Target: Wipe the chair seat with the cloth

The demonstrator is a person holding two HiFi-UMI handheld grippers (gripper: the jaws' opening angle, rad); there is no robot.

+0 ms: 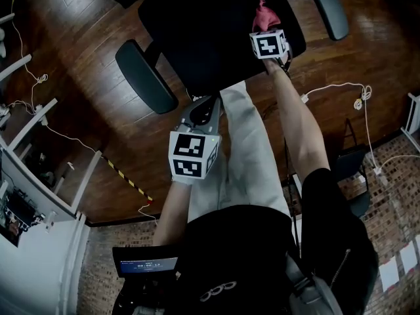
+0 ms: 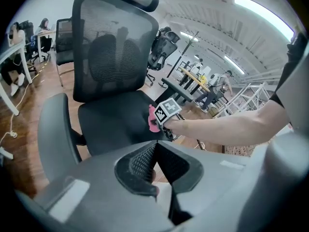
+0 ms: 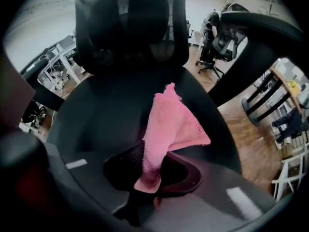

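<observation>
A black office chair stands on the wood floor; its seat (image 1: 203, 31) (image 2: 113, 122) (image 3: 106, 110) is dark fabric. My right gripper (image 1: 266, 25) (image 3: 152, 170) is shut on a pink cloth (image 3: 169, 124) (image 1: 264, 17) (image 2: 153, 119), which drapes forward onto the right part of the seat. My left gripper (image 1: 205, 113) (image 2: 153, 166) hangs back from the seat's front edge, its jaws shut on nothing. The mesh backrest (image 2: 113, 57) rises behind the seat.
Grey armrests (image 1: 146, 76) (image 1: 328, 5) flank the seat. White cables (image 1: 341, 90) trail on the floor at right and left. A white desk frame (image 1: 39, 176) stands at the left. Other chairs and desks (image 2: 193, 76) stand farther off in the room.
</observation>
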